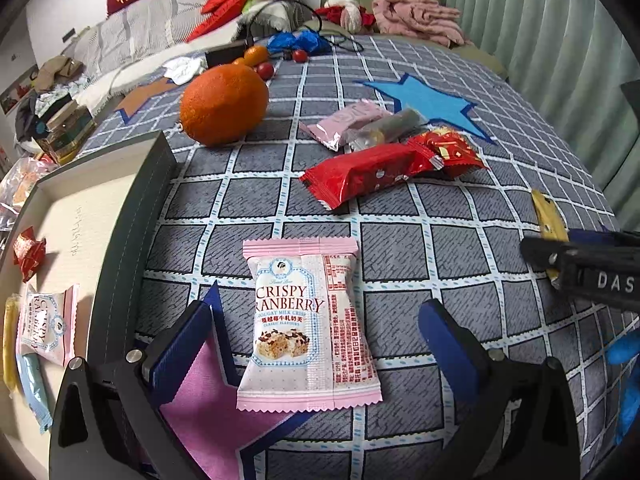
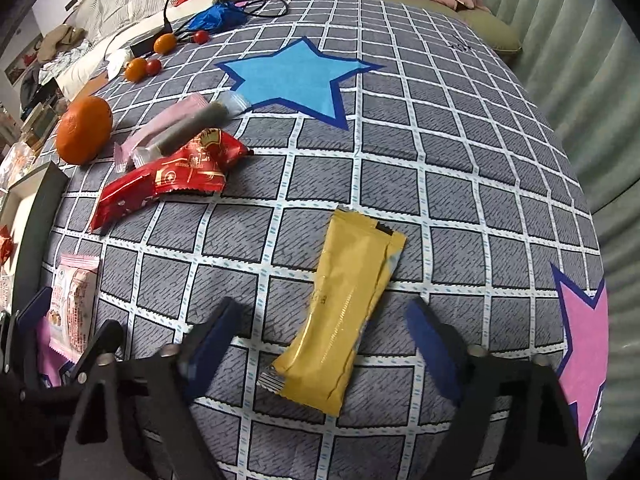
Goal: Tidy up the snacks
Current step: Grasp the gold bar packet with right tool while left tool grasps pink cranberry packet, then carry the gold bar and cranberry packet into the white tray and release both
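Note:
In the left wrist view, my left gripper (image 1: pixel 316 320) is open, its blue fingers on either side of a pink Crispy Cranberry packet (image 1: pixel 308 324) lying flat on the checked cloth. A box tray (image 1: pixel 120 216) at the left holds another cranberry packet (image 1: pixel 48 324), a small red packet (image 1: pixel 28 252) and others. In the right wrist view, my right gripper (image 2: pixel 324 320) is open around a yellow bar packet (image 2: pixel 344 308) lying flat. Red packets (image 2: pixel 168 176), a pink packet (image 2: pixel 160 124) and a dark clear-wrapped stick (image 2: pixel 192 128) lie in a pile farther back.
A large orange (image 1: pixel 224 104) sits by the tray's far corner. Small oranges (image 2: pixel 136 68), cherry tomatoes, a blue bag (image 2: pixel 218 16) and a black cable lie at the far edge. A sofa with cushions and a pink blanket (image 1: pixel 416 16) stands behind. A curtain hangs at the right.

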Available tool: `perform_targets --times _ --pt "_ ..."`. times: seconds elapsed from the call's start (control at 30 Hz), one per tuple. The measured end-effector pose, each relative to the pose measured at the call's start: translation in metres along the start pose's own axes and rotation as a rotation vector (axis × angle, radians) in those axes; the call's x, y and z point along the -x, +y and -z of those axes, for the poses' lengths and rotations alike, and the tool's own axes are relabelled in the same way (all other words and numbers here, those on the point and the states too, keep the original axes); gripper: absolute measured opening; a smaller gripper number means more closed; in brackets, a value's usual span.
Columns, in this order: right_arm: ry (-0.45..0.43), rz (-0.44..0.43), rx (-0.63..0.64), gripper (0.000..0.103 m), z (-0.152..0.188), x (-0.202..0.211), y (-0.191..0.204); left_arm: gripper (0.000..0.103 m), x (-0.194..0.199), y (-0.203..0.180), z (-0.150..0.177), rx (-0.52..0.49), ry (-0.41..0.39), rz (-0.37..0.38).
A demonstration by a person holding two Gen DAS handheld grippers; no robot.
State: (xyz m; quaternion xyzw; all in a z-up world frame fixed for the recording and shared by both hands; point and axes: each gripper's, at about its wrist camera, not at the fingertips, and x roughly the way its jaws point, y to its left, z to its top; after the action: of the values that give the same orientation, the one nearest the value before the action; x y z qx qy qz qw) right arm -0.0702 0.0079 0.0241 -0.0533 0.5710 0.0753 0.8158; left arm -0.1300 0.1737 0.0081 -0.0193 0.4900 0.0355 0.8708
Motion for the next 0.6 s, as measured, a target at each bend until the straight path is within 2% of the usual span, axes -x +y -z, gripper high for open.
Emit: perform_targets --times 0.03,0.07,0.1,0.17,0.2,0.33,0.6 --pt "-0.008 0.001 0.002 0.064 -0.001 0.002 -0.001 0.1 0.0 0.0 -0.001 0.0 0.016 0.002" --pt "-0.016 -0.001 0.003 0.045 -0.001 0.005 -0.004 0.097 0.001 0.0 -0.002 0.0 0.028 0.002" --pt "-0.017 -0.009 -0.001 0.028 -0.002 0.007 -0.006 0.089 0.004 0.0 -0.002 0.004 0.029 0.0" --pt "-0.011 -0.059 -0.026 0.026 -0.001 0.009 -0.015 0.064 0.011 0.0 -0.001 0.007 0.025 0.001" --pt "-0.009 -0.1 -0.046 0.026 0.001 0.011 -0.02 0.046 0.013 0.0 -0.001 0.002 0.029 0.008" --pt "-0.01 -0.19 -0.083 0.026 0.014 0.02 -0.024 0.045 0.023 0.007 -0.001 0.052 0.076 0.1" --pt "-0.06 -0.281 -0.078 0.026 0.018 0.051 -0.008 0.045 0.064 0.013 -0.003 0.034 0.052 0.12"
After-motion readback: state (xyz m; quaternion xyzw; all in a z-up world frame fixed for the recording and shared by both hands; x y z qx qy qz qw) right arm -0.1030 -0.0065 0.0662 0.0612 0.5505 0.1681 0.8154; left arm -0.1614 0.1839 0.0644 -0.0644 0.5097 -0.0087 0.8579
